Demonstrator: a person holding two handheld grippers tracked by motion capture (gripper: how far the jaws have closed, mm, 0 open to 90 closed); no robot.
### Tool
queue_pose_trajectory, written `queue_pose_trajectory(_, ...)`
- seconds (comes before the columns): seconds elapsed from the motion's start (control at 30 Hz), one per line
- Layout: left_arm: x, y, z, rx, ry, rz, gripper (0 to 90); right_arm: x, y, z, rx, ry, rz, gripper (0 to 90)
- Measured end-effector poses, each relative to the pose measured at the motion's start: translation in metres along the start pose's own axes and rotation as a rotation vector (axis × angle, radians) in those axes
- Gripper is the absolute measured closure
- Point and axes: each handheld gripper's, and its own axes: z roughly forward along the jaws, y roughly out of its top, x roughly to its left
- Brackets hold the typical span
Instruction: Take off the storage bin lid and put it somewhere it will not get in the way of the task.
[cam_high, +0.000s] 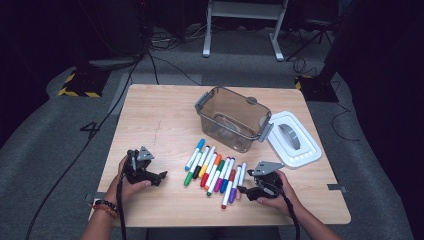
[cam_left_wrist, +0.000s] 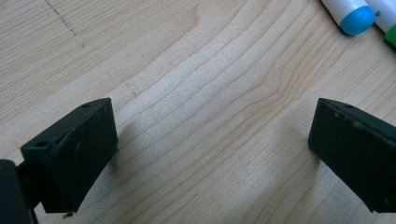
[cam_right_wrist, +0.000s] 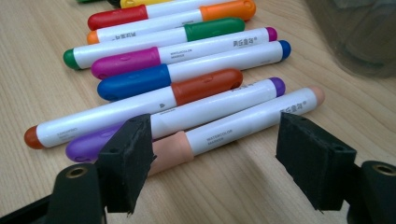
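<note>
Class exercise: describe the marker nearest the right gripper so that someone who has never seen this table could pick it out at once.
Start at the wooden table and find the row of markers lying side by side before the clear tub. Go to the row's end beside the right gripper. That last one, the peach-capped marker, is the only pale one; its neighbour is purple.

A row of capped white-barrelled marker pens (cam_high: 212, 171) lies side by side near the middle of the light wooden table (cam_high: 150, 125), toward its near edge. Behind them, toward the far right corner, stands a clear smoky plastic box (cam_high: 234, 119). Just right of the box, by the table's right edge, lies its white rectangular lid (cam_high: 294, 139), flat on the wood.
</note>
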Motion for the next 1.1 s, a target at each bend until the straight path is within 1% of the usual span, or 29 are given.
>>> queue_pose_trajectory(0.03,0.000,0.000,0.000,0.001,0.001,0.000,1.7,0.000,0.000,0.000,-0.003,0.001,0.004,28.3)
queue_pose_trajectory(0.23,0.000,0.000,0.000,0.002,-0.004,-0.002,1.7,0.003,0.002,0.001,-0.014,0.000,-0.006,27.9)
queue_pose_trajectory(0.33,0.000,0.000,0.000,0.001,-0.005,-0.002,1.7,0.004,0.002,0.005,0.001,0.009,-0.008,27.6)
queue_pose_trajectory(0.43,0.000,0.000,0.000,0.001,-0.004,-0.001,1.7,0.002,-0.001,0.007,0.019,-0.001,-0.016,28.1)
queue_pose_trajectory(0.53,-0.001,0.000,0.000,-0.001,-0.003,0.000,1.7,-0.004,-0.007,0.003,0.035,-0.011,-0.001,28.3)
queue_pose_trajectory(0.57,-0.001,0.000,0.000,-0.001,-0.003,0.000,1.7,-0.008,-0.011,0.000,0.041,-0.021,0.007,28.3)
queue_pose_trajectory(0.63,-0.001,0.000,0.000,-0.002,-0.003,0.000,1.7,-0.016,-0.019,-0.006,0.050,-0.034,0.032,28.3)
queue_pose_trajectory(0.67,-0.001,0.000,0.000,-0.003,-0.003,0.000,1.7,-0.021,-0.023,-0.010,0.053,-0.045,0.040,28.3)
queue_pose_trajectory(0.73,-0.001,0.000,0.000,-0.004,0.000,-0.001,1.7,-0.029,-0.032,-0.018,0.058,-0.066,0.069,29.1)
queue_pose_trajectory(0.77,-0.001,0.000,0.000,-0.004,-0.001,-0.001,1.7,-0.033,-0.037,-0.022,0.057,-0.075,0.081,30.2)
queue_pose_trajectory(0.8,-0.001,0.000,0.000,-0.004,-0.001,-0.001,1.7,-0.041,-0.044,-0.031,0.060,-0.092,0.116,32.7)
queue_pose_trajectory(0.83,-0.001,0.000,0.000,-0.004,0.000,-0.001,1.7,-0.041,-0.044,-0.031,0.060,-0.092,0.116,32.7)
queue_pose_trajectory(0.87,-0.001,0.000,0.000,-0.004,0.000,-0.002,1.7,-0.045,-0.047,-0.035,0.060,-0.099,0.122,36.9)
queue_pose_trajectory(0.93,-0.001,0.000,0.000,-0.004,0.000,-0.002,1.7,-0.050,-0.054,-0.042,0.059,-0.112,0.125,42.1)
queue_pose_trajectory(1.0,-0.001,0.000,0.000,-0.004,0.000,-0.003,1.7,-0.053,-0.058,-0.047,0.059,-0.126,0.115,50.4)
queue_pose_trajectory(1.1,-0.001,0.000,0.000,-0.003,0.001,-0.003,1.6,-0.057,-0.062,-0.052,0.058,-0.127,0.111,59.5)
